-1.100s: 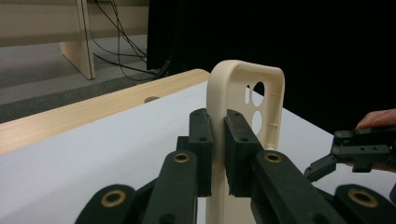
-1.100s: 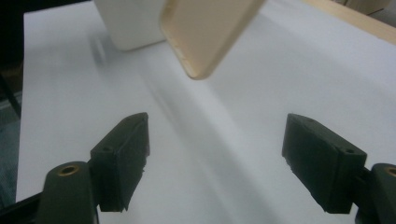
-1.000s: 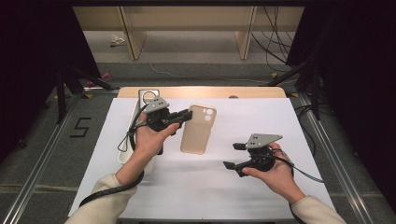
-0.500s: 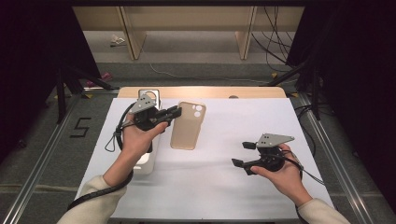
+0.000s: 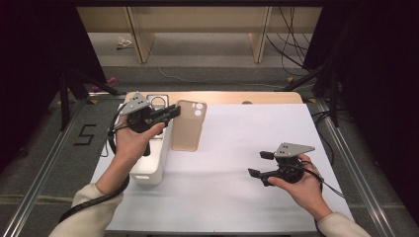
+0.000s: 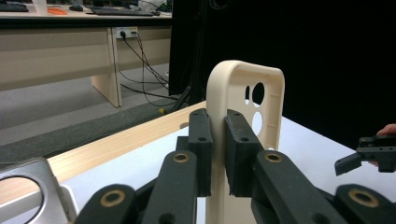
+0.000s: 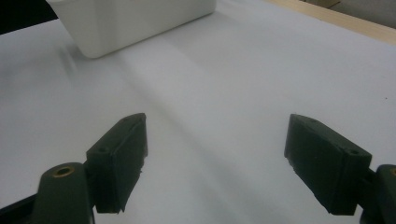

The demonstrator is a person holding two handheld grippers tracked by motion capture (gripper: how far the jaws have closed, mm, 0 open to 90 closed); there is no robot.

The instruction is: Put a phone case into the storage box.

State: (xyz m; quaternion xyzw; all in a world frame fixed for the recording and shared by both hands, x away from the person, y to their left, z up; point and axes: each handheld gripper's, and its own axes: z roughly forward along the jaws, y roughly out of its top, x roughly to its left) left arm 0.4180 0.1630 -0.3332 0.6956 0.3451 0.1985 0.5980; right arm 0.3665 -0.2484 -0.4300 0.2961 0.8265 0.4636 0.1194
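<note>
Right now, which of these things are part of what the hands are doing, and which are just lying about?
In the job:
- beige rubbery phone case, pinched by the left gripper
- white plastic box under that hand, seemingly involved
- right gripper, open, waiting over the white table cover

Lying about:
- silver phone with ring holder
- floor cables

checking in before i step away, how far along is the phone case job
Done: the left gripper has the beige phone case clamped by its edge. In hand: carrying it beside the white box. Left: setting it down; the right gripper waits open.
</note>
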